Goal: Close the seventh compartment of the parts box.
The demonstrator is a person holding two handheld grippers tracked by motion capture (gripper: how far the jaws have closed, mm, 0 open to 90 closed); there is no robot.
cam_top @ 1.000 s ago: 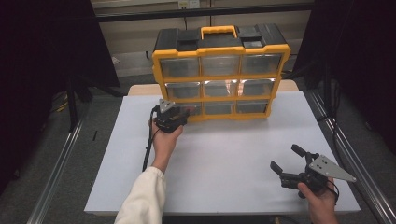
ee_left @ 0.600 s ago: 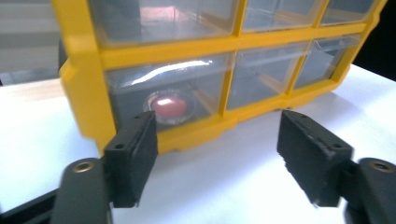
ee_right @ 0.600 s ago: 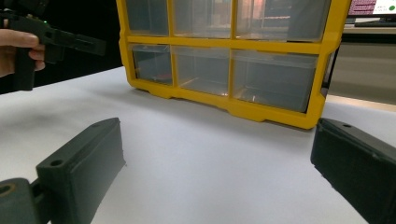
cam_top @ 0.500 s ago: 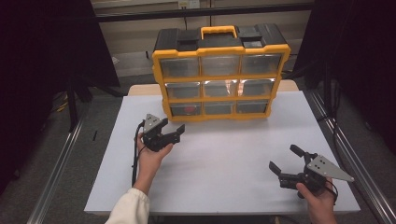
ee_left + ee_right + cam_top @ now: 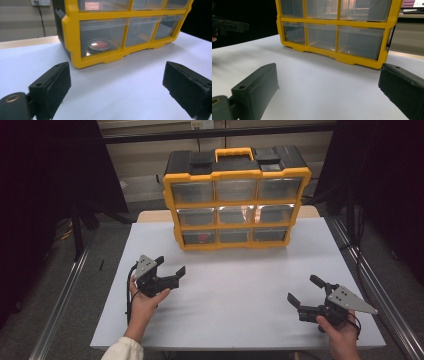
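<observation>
1. high view: the yellow drawer cabinet (image 5: 235, 200) stands upright at the far middle of the white table (image 5: 240, 295), clear drawer fronts facing the person. a red object (image 5: 201, 237) lies in the cabinet's bottom-left drawer (image 5: 200, 237). the left gripper (image 5: 170, 269) is held in front of the cabinet's left end, apart from it; its jaws have just been opening and stand wide with nothing between them. the right gripper (image 5: 305, 291) is held well in front of the cabinet's right end, jaws spread, nothing held.
2. left gripper view: both black jaws stand far apart over bare table, short of the cabinet (image 5: 125, 30). the red object (image 5: 99, 44) rests on the floor of the nearest drawer (image 5: 102, 37), behind its closed clear front.
3. right gripper view: jaws wide apart, only table between them. the cabinet (image 5: 337, 32) stands ahead, its drawers closed. the left gripper (image 5: 229, 25) shows at the far left, beside the cabinet's far end.
</observation>
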